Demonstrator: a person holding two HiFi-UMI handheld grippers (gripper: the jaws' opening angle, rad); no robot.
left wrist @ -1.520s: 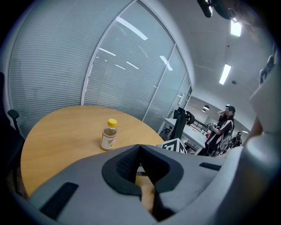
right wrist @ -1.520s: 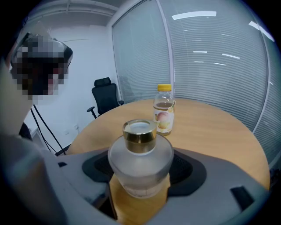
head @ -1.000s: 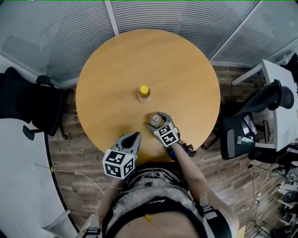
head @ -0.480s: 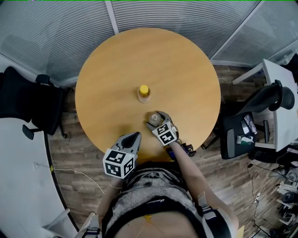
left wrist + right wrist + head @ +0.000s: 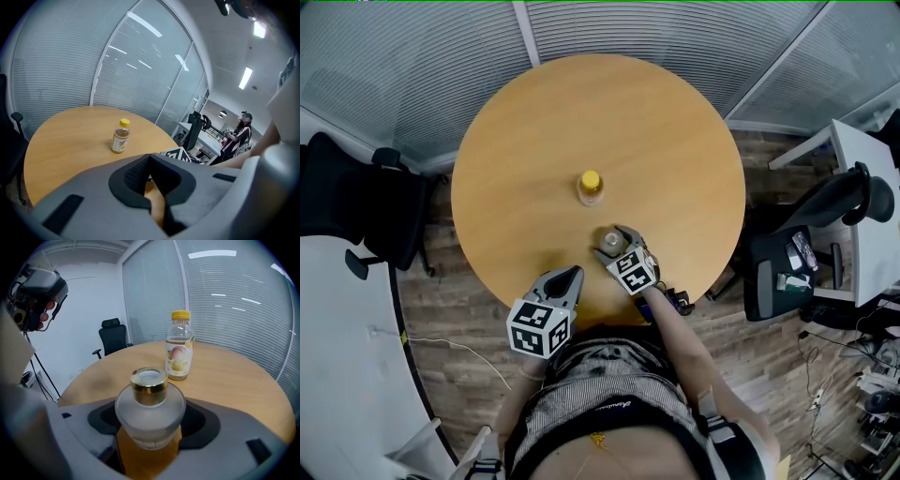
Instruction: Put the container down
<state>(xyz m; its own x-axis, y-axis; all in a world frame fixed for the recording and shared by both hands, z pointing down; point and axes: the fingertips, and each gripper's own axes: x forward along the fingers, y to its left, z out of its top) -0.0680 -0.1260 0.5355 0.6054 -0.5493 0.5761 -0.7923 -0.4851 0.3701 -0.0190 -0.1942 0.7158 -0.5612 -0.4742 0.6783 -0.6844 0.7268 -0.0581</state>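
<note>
At the table (image 5: 675, 141), right gripper (image 5: 613, 241) clasps the frosted container (image 5: 149, 416) (upright).

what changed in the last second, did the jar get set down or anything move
Nothing visibly changed. The right gripper stays closed on the frosted jar near the table's front edge. The left gripper stays shut and empty at that edge, and the yellow-capped bottle stands mid-table as before.

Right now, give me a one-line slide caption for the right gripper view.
Right gripper shut on a frosted container with a gold collar, a yellow-capped juice bottle behind it on the round table.
</note>
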